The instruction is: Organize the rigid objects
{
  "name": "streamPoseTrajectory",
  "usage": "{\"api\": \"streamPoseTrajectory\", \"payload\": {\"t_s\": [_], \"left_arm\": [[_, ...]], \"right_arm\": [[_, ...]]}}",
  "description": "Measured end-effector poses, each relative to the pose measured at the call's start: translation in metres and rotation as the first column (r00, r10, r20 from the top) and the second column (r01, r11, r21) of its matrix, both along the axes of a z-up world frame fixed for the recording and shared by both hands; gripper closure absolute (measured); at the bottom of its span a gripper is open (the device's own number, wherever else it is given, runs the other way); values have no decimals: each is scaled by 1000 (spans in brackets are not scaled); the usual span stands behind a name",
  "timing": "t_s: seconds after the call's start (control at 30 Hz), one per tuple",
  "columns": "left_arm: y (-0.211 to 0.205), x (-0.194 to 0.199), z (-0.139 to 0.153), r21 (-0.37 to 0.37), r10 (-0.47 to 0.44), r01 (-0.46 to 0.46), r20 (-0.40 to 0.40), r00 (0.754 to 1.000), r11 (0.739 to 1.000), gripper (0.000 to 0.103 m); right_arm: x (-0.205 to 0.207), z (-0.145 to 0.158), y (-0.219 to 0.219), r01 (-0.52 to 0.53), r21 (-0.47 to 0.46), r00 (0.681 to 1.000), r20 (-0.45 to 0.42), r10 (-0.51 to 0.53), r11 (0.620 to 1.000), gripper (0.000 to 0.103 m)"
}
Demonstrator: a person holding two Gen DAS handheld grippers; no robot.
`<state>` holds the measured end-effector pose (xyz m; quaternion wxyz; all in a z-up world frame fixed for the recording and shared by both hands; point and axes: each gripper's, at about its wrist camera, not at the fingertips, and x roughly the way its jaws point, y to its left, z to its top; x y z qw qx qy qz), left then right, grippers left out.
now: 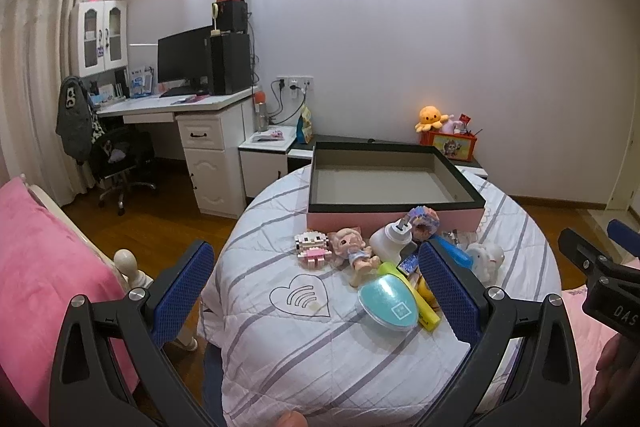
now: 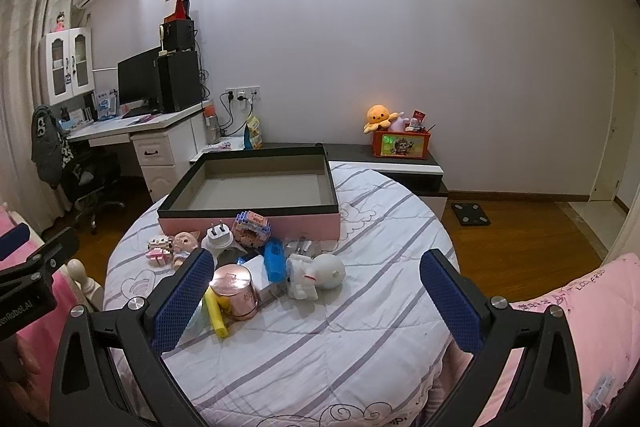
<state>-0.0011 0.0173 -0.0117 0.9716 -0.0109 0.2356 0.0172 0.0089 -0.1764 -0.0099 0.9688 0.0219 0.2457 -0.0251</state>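
- While nothing is gripped, a cluster of small toys lies on the striped quilt (image 2: 304,343), just in front of an empty box (image 2: 256,195) with a pink outer wall and a dark rim.
- Nearest the box stand a white plug (image 2: 218,235) and a pastel block toy (image 2: 252,227), both close against its pink side.
- To the left lie a pink-and-white brick figure (image 1: 311,245) and a doll (image 1: 352,251), side by side.
- Lower in the heap, a copper-coloured tin (image 2: 236,293) sits on its side with a yellow marker (image 2: 216,315) touching it; a teal oval case (image 1: 386,301) lies beside these in the left wrist view.
- A blue item (image 2: 274,261) rests on a white box, and a white animal figure (image 2: 316,275) lies at the right edge of the cluster.
- The left gripper (image 1: 316,291) hangs above the quilt with its blue fingers spread wide, holding nothing; its right finger hides part of the heap.
- The right gripper (image 2: 318,301) is likewise spread wide and empty, its left finger (image 2: 184,301) in front of the tin and marker.
- Beyond the bed stand a white desk (image 1: 212,115) with a monitor (image 1: 182,61), and a low cabinet carrying an orange box (image 2: 400,143) with a yellow plush (image 2: 378,117).
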Motion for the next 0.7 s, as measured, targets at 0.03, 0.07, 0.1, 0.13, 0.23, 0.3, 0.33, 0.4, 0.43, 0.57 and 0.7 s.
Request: {"api": "streamPoseTrajectory", "payload": {"t_s": [0.03, 0.07, 0.1, 0.13, 0.23, 0.3, 0.33, 0.4, 0.43, 0.57, 0.7], "left_arm": [[0, 0, 0, -1, 1, -1, -1, 1000, 1000, 0], [0, 0, -1, -1, 2, -2, 0, 1000, 1000, 0], [0, 0, -1, -1, 1, -1, 1, 1000, 1000, 0], [0, -1, -1, -1, 1, -1, 2, 1000, 1000, 0], [0, -1, -1, -1, 1, -1, 2, 1000, 1000, 0], [0, -1, -1, -3, 1, -1, 3, 1000, 1000, 0], [0, -1, -1, -2, 1, -1, 3, 1000, 1000, 0], [0, -1, -1, -2, 1, -1, 3, 1000, 1000, 0], [0, -1, -1, -3, 2, -2, 4, 1000, 1000, 0], [0, -1, -1, -2, 1, -1, 4, 1000, 1000, 0], [-1, -1, -1, -3, -1, 1, 4, 1000, 1000, 0]], "right_arm": [[0, 0, 0, -1, 0, 1000, -1, 1, 1000, 0], [1, -1, 1, -4, 0, 1000, -2, 4, 1000, 0], [1, -1, 1, -5, 0, 1000, -2, 5, 1000, 0], [0, -1, 2, -5, -1, 1000, -2, 5, 1000, 0], [0, 0, 2, -8, -1, 1000, 1, 8, 1000, 0], [0, 0, 4, -7, -3, 1000, 3, 7, 1000, 0], [0, 0, 4, -7, -3, 1000, 3, 7, 1000, 0], [0, 0, 4, -9, -3, 1000, 2, 9, 1000, 0], [-1, 0, 5, -10, -4, 1000, 2, 10, 1000, 0], [-1, 0, 5, -8, -3, 1000, 3, 8, 1000, 0], [-1, 0, 5, -9, -3, 1000, 3, 9, 1000, 0]]}}
